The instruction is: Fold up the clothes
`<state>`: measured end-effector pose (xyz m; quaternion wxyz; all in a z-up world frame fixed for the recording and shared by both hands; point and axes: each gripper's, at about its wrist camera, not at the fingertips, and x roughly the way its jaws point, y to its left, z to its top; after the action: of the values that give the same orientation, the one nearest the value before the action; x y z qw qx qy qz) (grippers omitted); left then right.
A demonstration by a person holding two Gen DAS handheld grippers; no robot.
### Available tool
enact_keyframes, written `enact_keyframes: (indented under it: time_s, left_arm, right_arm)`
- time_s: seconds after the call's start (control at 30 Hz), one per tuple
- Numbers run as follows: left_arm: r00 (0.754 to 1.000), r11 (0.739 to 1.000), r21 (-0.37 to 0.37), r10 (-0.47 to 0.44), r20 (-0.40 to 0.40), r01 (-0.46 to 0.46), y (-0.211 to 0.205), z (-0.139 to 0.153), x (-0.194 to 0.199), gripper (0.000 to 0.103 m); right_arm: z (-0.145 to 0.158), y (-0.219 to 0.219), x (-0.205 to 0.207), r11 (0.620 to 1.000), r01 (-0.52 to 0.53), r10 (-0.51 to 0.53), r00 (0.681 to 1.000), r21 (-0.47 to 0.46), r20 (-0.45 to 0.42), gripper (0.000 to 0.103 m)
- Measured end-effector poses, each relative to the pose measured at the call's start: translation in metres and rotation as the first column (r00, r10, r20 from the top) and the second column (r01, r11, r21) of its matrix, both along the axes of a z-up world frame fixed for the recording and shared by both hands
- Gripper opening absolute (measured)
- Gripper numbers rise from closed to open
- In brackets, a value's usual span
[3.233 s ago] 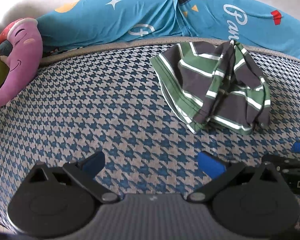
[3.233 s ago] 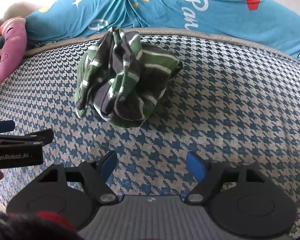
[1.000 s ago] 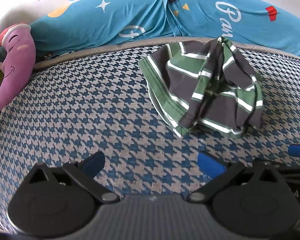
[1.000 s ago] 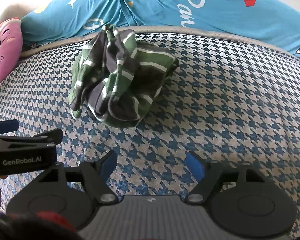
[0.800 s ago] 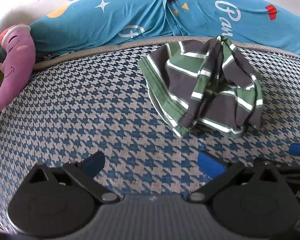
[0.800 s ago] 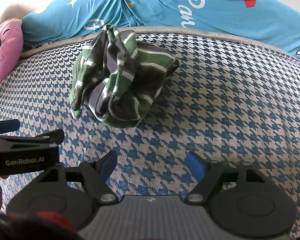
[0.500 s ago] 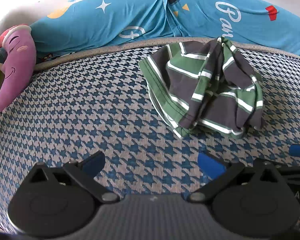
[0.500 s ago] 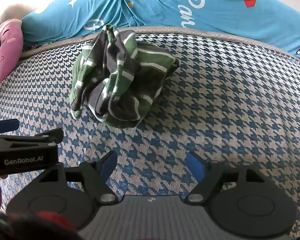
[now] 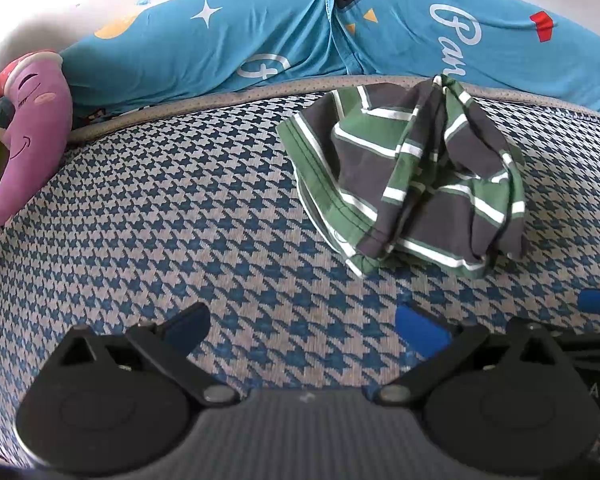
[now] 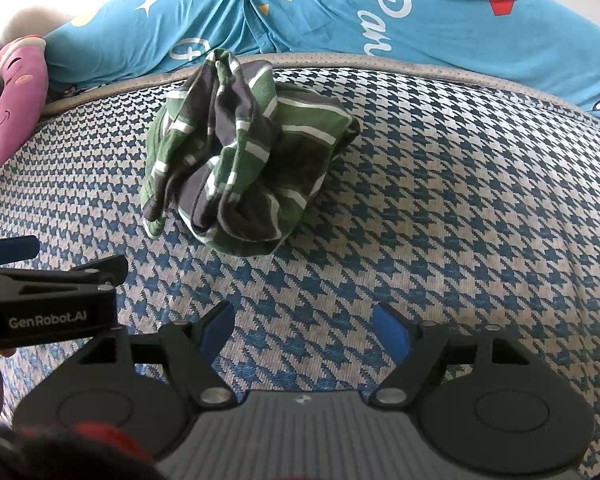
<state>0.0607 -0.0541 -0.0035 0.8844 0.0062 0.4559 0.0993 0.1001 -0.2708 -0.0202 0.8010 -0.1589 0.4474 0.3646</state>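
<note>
A crumpled green-and-grey striped garment (image 9: 412, 172) sits bunched on the houndstooth bed cover (image 9: 180, 208), close to the cover's far piped edge, just before the blue printed bedding (image 9: 284, 36). Wide bare cover lies to either side of the garment and in front of it. A purple plush toy (image 9: 24, 132) lies far to its left. The left gripper (image 9: 302, 326) and right gripper (image 10: 304, 328) hover short of the garment, jaws spread wide, holding nothing.
</note>
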Motion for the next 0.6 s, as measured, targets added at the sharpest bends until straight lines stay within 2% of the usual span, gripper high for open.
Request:
enact_keyframes:
  time_s: [0.6]
  left_arm:
    - [1.000, 1.000, 0.020, -0.006, 0.005, 0.006, 0.0010, -0.0016, -0.0026, 0.103]
  right_arm:
    - [-0.0019, 0.0027, 0.0026, 1.000, -0.010, 0.010, 1.000, 0.007, 0.005, 0.077]
